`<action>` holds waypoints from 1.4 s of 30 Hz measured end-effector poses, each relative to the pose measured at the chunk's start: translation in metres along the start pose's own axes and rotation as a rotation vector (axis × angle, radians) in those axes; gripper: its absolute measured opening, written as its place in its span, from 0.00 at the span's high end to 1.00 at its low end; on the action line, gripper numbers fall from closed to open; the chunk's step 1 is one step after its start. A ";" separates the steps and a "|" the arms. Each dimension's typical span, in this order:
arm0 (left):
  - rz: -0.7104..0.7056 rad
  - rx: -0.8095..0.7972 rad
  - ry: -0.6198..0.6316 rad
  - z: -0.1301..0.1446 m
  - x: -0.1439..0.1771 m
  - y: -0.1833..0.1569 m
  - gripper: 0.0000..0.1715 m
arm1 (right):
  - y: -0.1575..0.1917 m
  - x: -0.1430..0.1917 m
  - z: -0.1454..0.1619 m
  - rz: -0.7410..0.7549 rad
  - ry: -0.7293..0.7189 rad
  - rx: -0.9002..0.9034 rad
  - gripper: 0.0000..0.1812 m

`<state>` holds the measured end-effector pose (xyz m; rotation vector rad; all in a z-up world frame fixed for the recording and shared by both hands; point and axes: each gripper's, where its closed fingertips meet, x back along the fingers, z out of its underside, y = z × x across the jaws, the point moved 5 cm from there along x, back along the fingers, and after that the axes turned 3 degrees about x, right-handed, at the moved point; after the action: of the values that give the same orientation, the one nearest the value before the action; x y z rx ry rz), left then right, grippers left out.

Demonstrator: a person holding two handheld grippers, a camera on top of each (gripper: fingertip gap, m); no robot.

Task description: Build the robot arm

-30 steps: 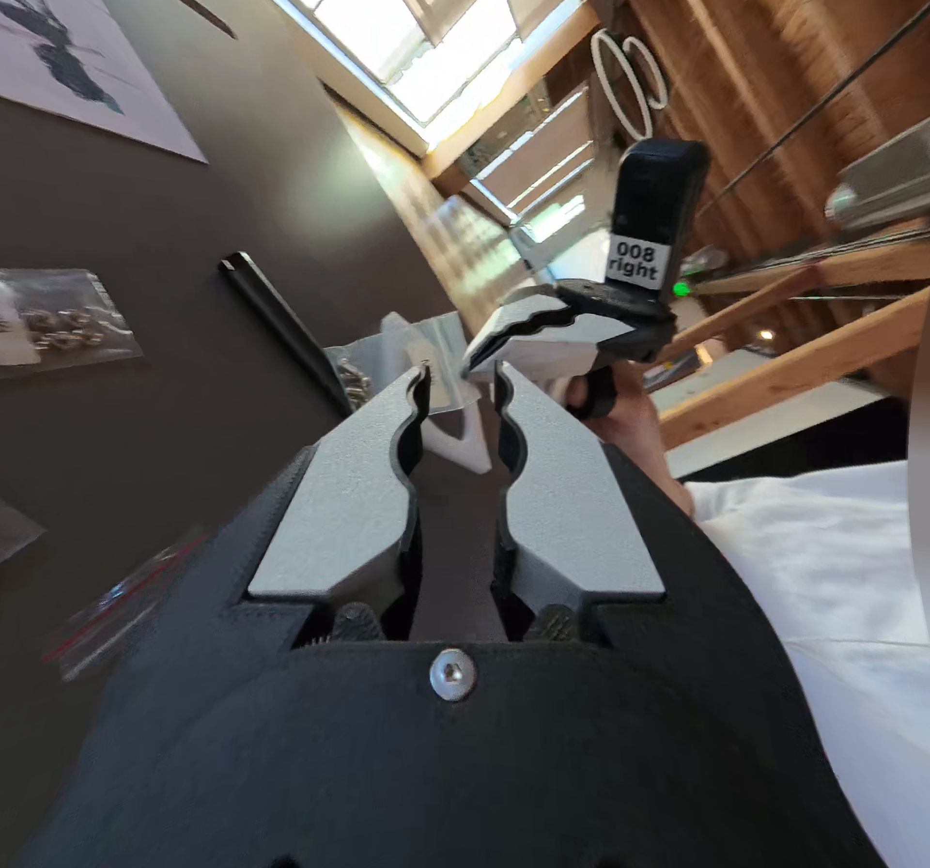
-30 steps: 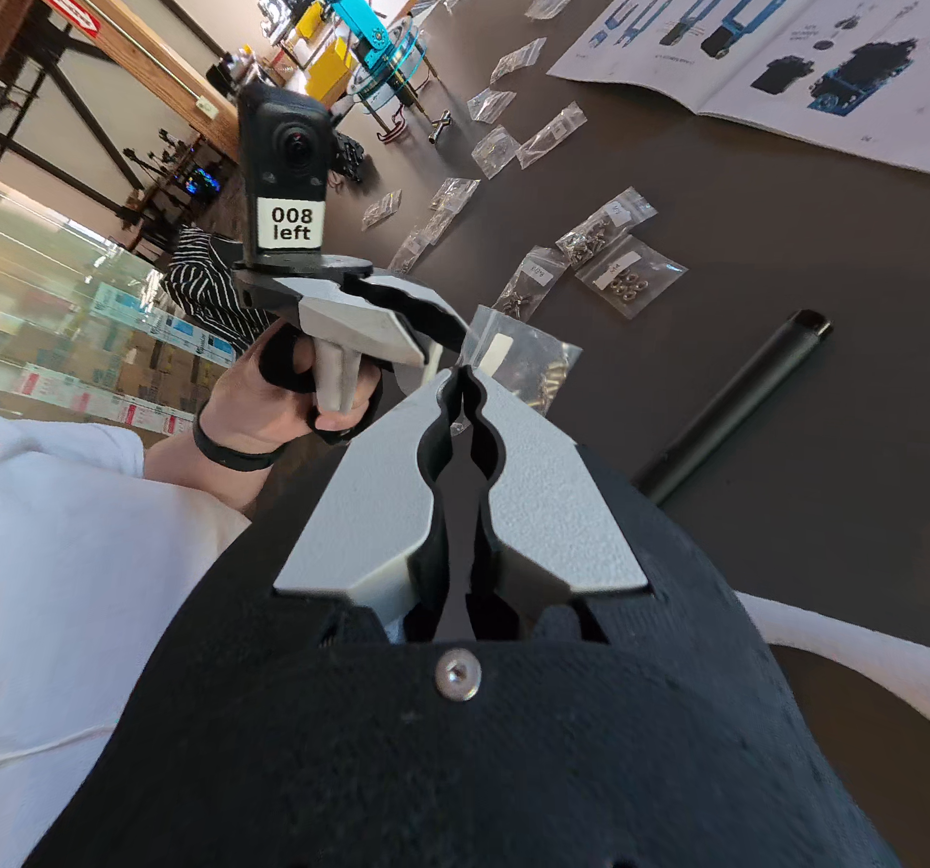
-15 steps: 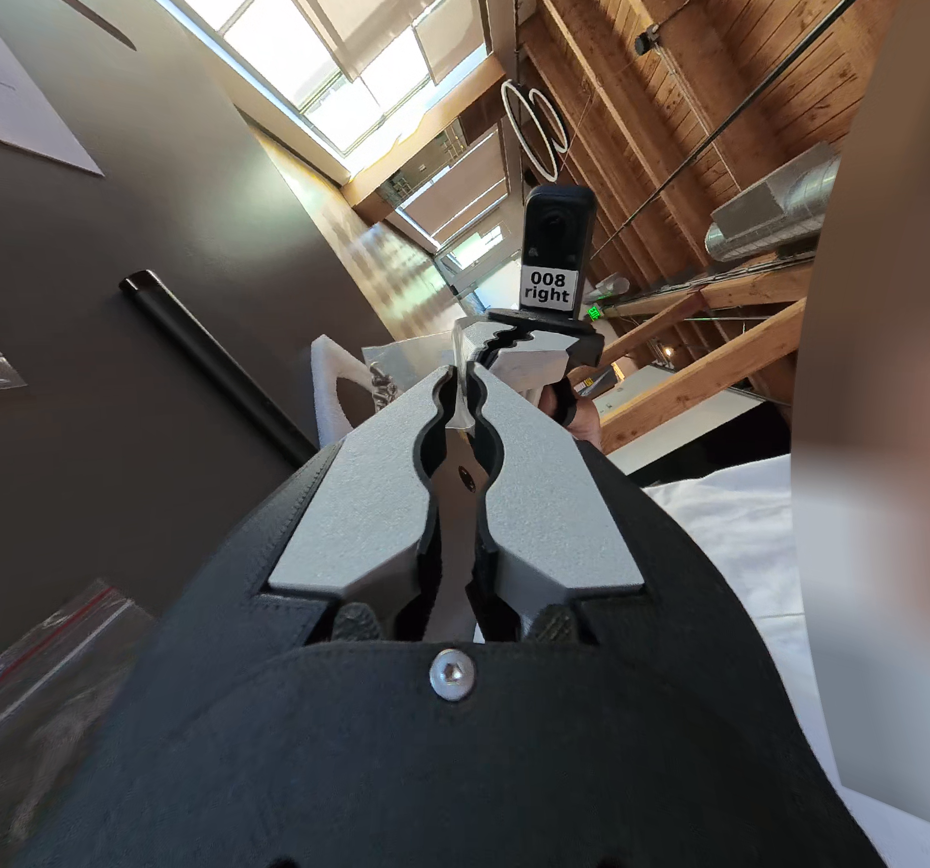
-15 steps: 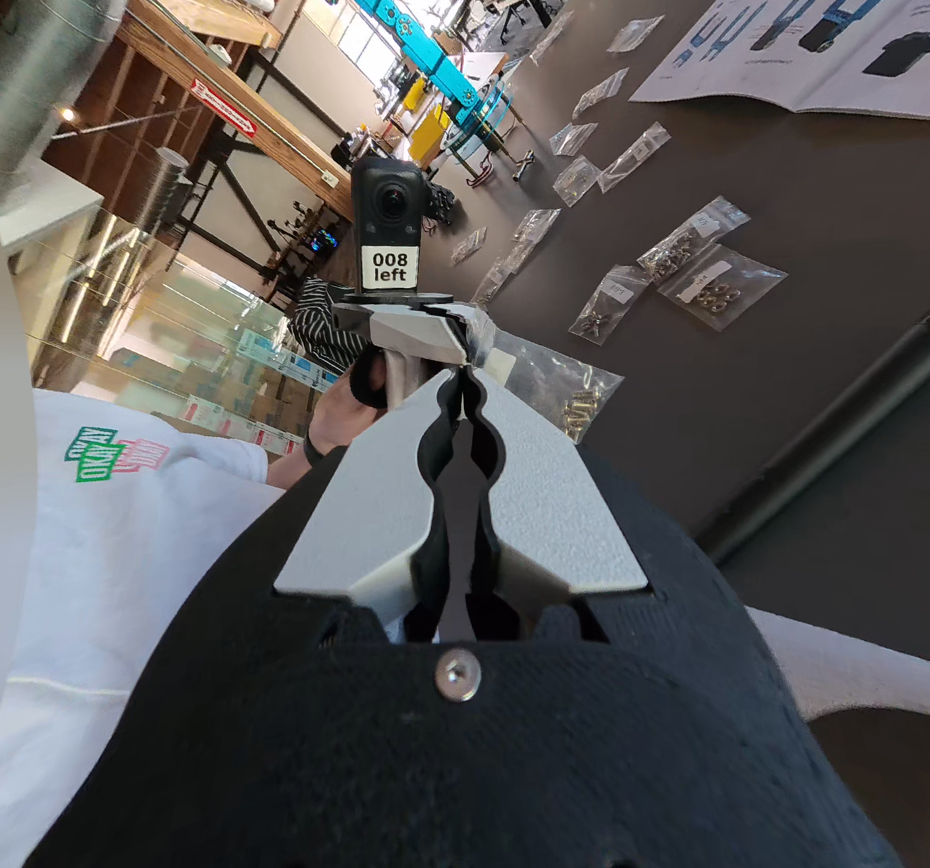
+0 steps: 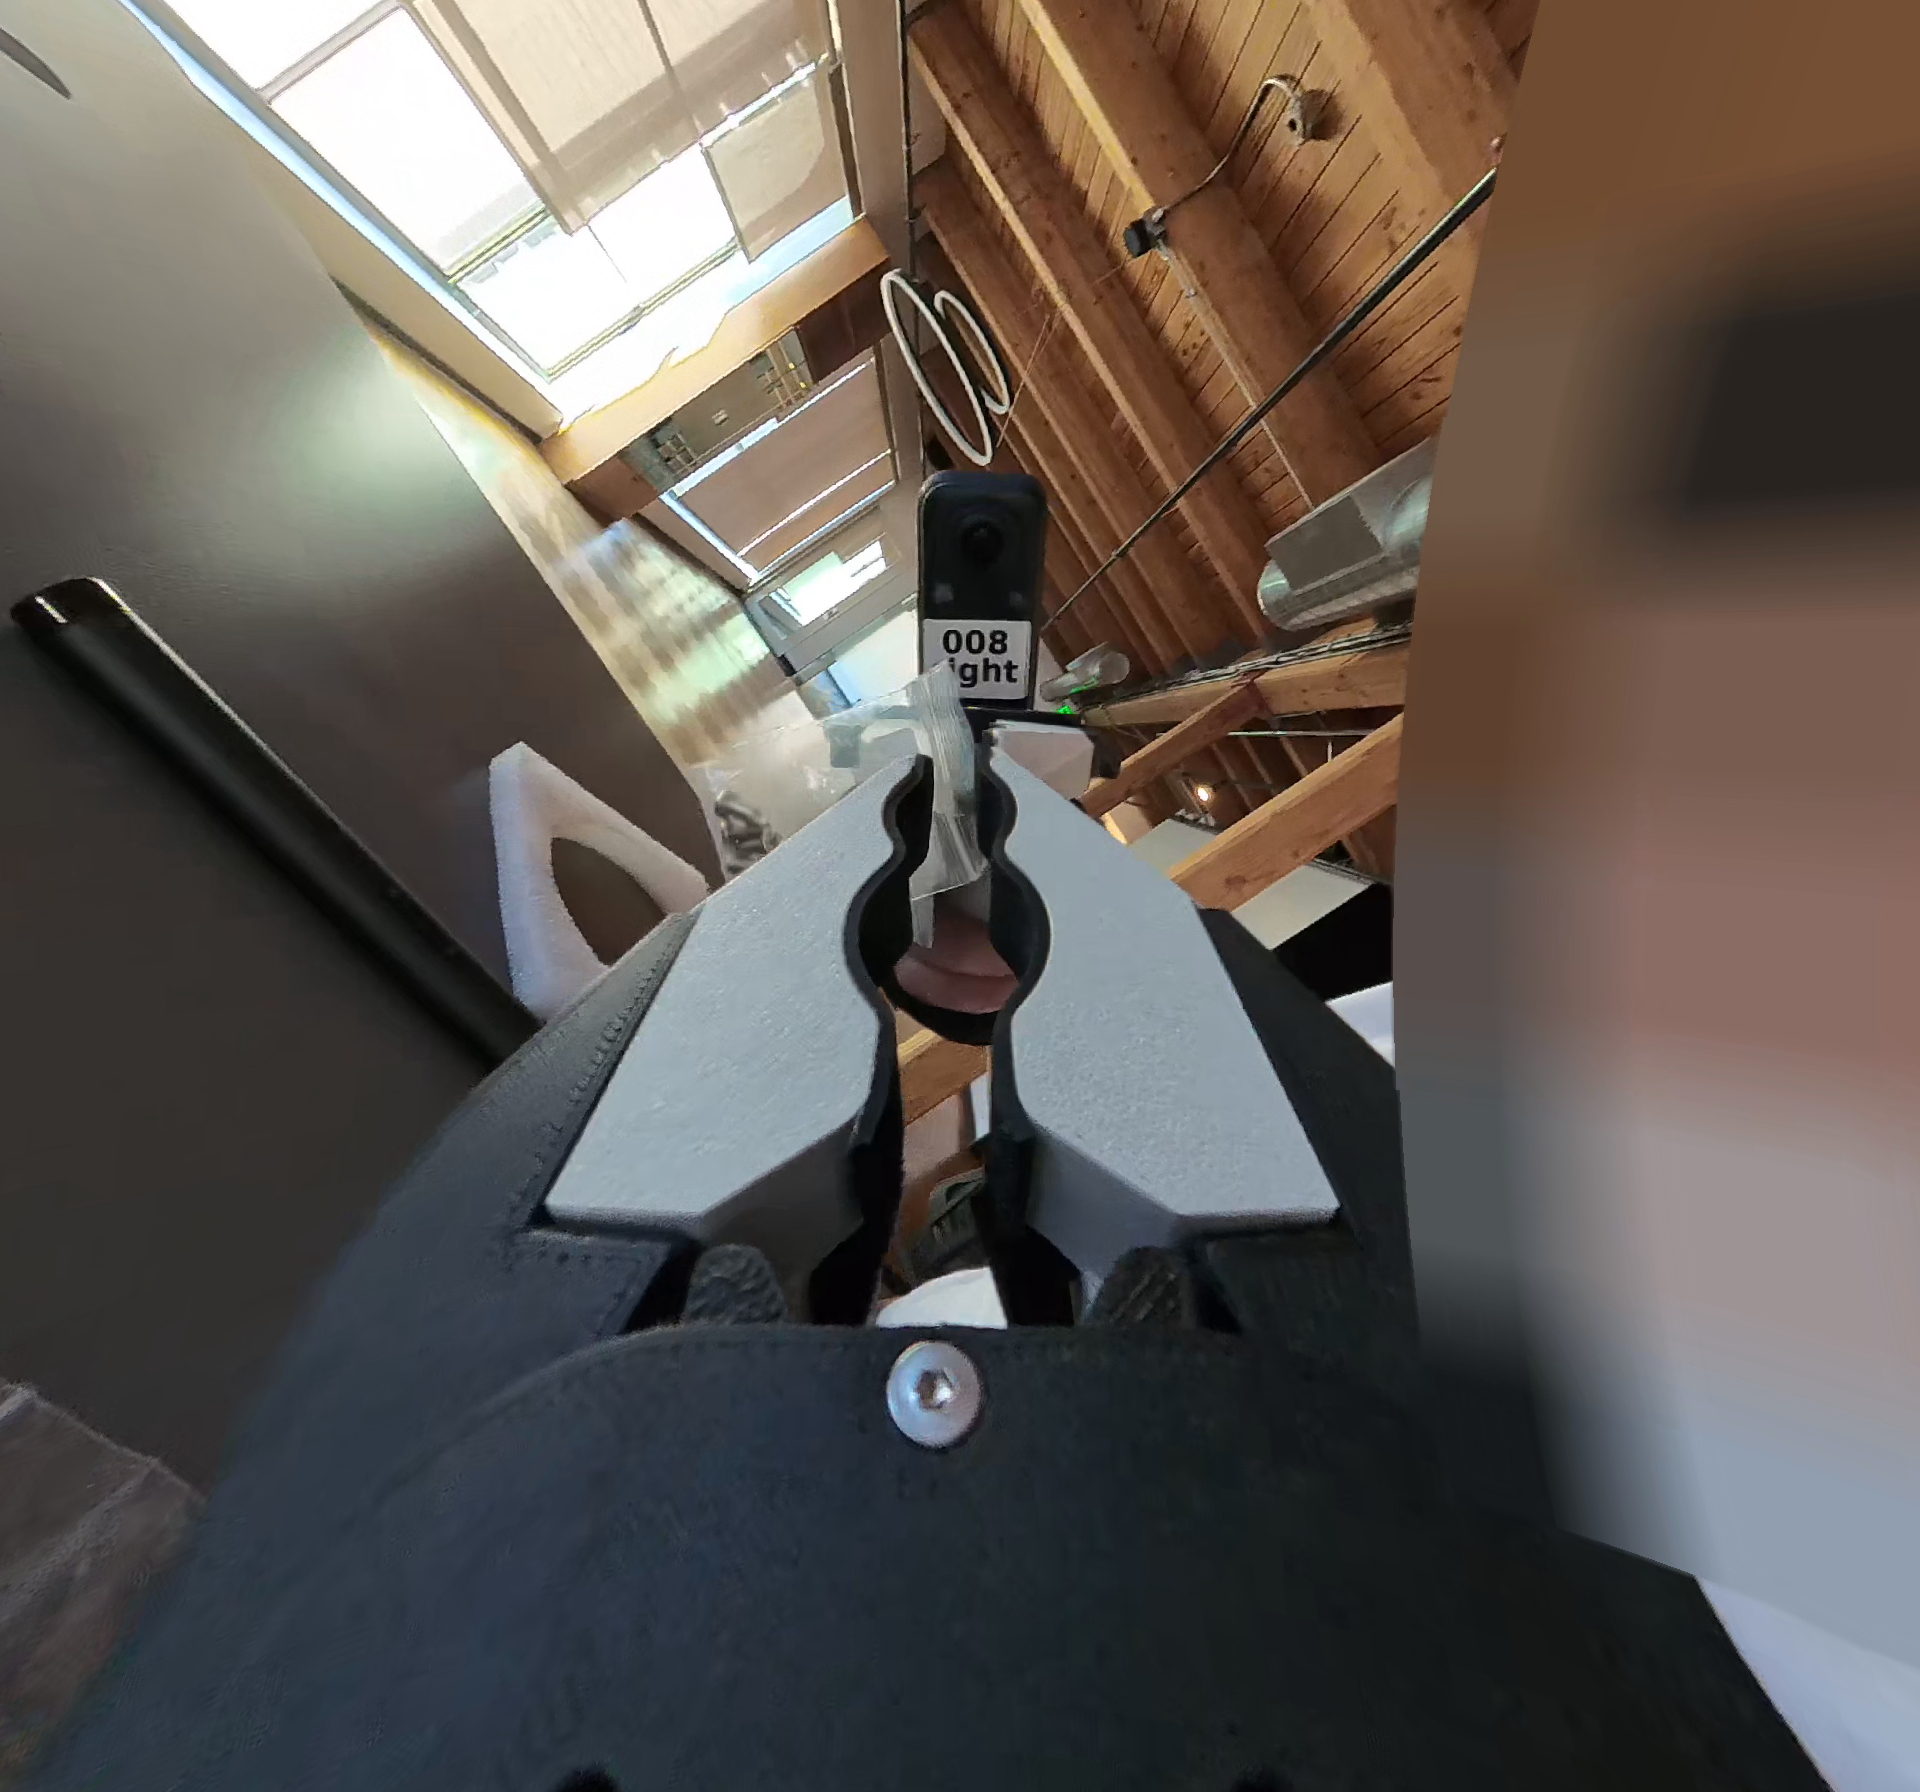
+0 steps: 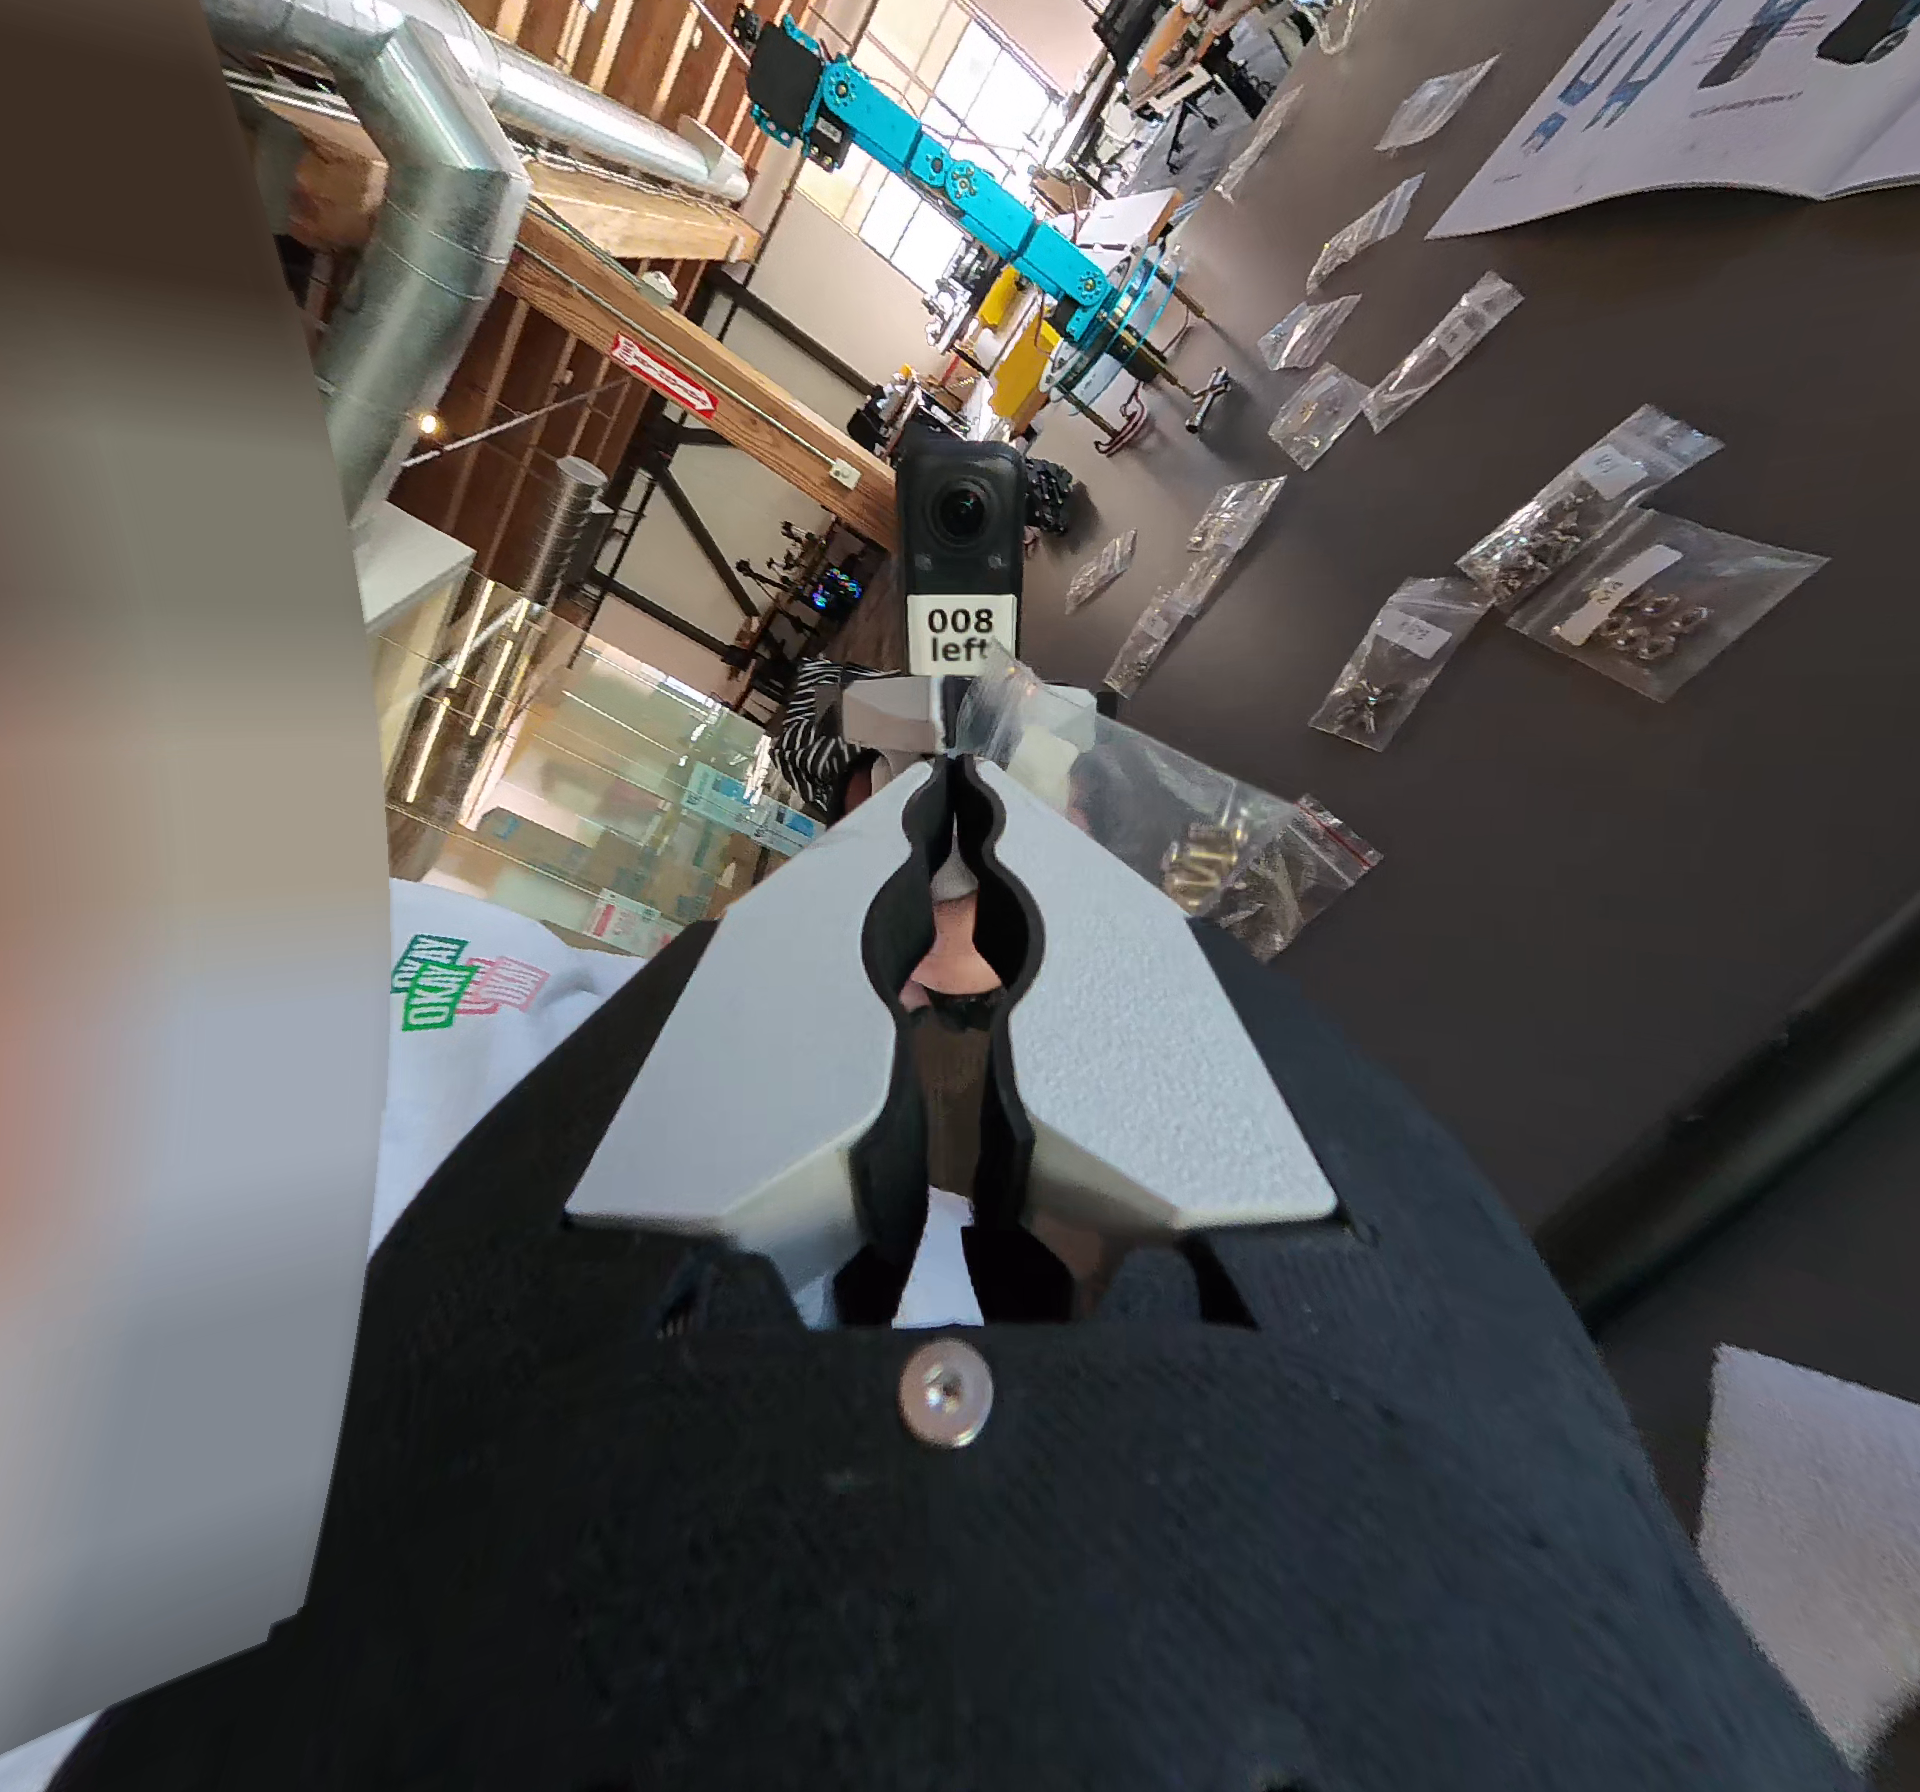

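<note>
A clear plastic bag of brass screws (image 6: 1205, 849) hangs in the air above the dark table (image 6: 1558, 911). My right gripper (image 6: 954, 768) is shut on the bag's top edge. My left gripper (image 5: 951, 768) is shut on the same edge from the other side, with the crumpled plastic (image 5: 951, 807) pinched between its tips. The two grippers face each other tip to tip: the left one shows in the right wrist view (image 6: 966, 703), and the right one shows in the left wrist view (image 5: 1039, 740). The bag's body (image 5: 779, 766) trails to the left of my left fingers.
A black rod (image 5: 260, 807) lies on the table and also shows in the right wrist view (image 6: 1714, 1119). A white foam piece (image 5: 551, 849) lies beside it. Several small hardware bags (image 6: 1621, 599) and a printed booklet (image 6: 1714, 80) lie farther off. A blue robot arm (image 6: 935, 173) stands at the table's far end. My two grippers' fingertips are within a few centimetres of each other.
My left gripper was open a second ago and has shut on the bag's edge. Both grippers have tilted upward and lined up facing each other, with the bag lifted between them.
</note>
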<state>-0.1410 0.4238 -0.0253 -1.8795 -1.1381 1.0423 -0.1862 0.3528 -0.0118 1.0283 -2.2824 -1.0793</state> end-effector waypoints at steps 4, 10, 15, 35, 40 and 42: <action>0.033 0.018 -0.013 -0.001 0.001 -0.002 0.95 | 0.003 0.000 -0.003 -0.033 -0.014 -0.029 1.00; 0.049 0.025 -0.010 -0.002 0.002 -0.005 0.97 | 0.004 -0.001 -0.002 -0.049 -0.021 -0.046 1.00; 0.057 0.051 -0.022 -0.002 0.004 -0.003 0.97 | 0.005 -0.001 -0.002 -0.029 -0.018 -0.027 1.00; -0.400 -0.392 0.101 0.006 0.001 0.005 1.00 | -0.014 -0.001 0.004 0.257 0.070 0.164 0.98; -0.405 -0.380 0.115 0.009 0.000 0.008 1.00 | -0.015 0.000 0.005 0.300 0.141 0.248 1.00; -0.423 -0.388 0.128 0.010 -0.001 0.009 1.00 | -0.019 0.001 0.005 0.328 0.159 0.278 1.00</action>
<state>-0.1467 0.4209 -0.0373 -1.8371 -1.6577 0.4835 -0.1818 0.3461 -0.0295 0.7663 -2.4028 -0.5419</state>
